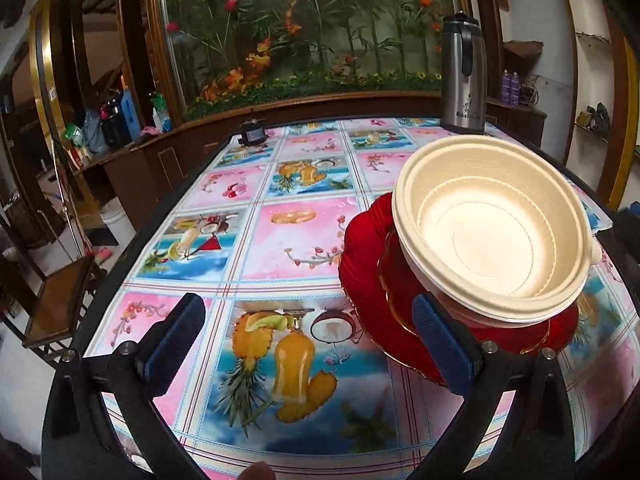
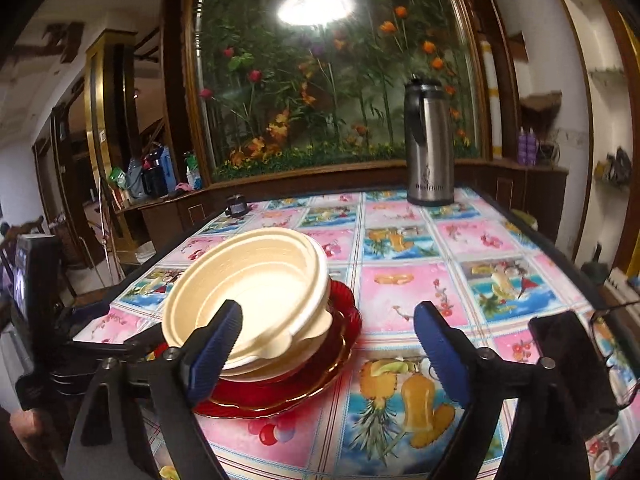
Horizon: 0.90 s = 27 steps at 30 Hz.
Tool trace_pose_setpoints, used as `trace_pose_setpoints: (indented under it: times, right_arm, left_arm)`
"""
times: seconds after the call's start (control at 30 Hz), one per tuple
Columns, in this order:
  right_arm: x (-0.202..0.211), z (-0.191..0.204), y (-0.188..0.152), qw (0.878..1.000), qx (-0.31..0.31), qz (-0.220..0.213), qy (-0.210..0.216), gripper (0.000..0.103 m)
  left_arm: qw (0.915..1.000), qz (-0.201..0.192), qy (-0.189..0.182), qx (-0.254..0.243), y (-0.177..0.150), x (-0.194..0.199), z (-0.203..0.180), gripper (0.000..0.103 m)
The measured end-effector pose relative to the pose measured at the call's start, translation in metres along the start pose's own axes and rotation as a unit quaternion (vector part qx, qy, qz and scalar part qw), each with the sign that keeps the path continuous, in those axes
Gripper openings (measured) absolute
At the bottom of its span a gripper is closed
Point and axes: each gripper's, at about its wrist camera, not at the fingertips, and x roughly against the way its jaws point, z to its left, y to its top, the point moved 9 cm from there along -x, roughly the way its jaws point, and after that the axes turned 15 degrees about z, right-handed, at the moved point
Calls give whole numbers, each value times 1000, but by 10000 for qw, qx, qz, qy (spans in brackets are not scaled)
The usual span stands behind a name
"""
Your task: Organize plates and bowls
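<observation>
Cream moulded-fibre bowls, nested, sit on stacked red ribbed glass plates on the counter with its fruit-print cloth. Left gripper: jaws wide, empty, stack off to their right. Right gripper: jaws wide, empty, stack just left, nearer. Only the right view shows the black phone and glasses.

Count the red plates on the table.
2: a large red plate on the tablecloth and a smaller red plate stacked on it, under the cream bowls. More may be hidden beneath.
</observation>
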Motion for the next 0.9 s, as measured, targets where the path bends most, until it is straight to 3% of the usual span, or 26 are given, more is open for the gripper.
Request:
trace_pose_setpoints:
  times: [0.9]
  right_arm:
    - [-9,20,-9,9994,336,83,63,103]
  left_arm:
    - [9998,160,108,74,-2,-3,4,103]
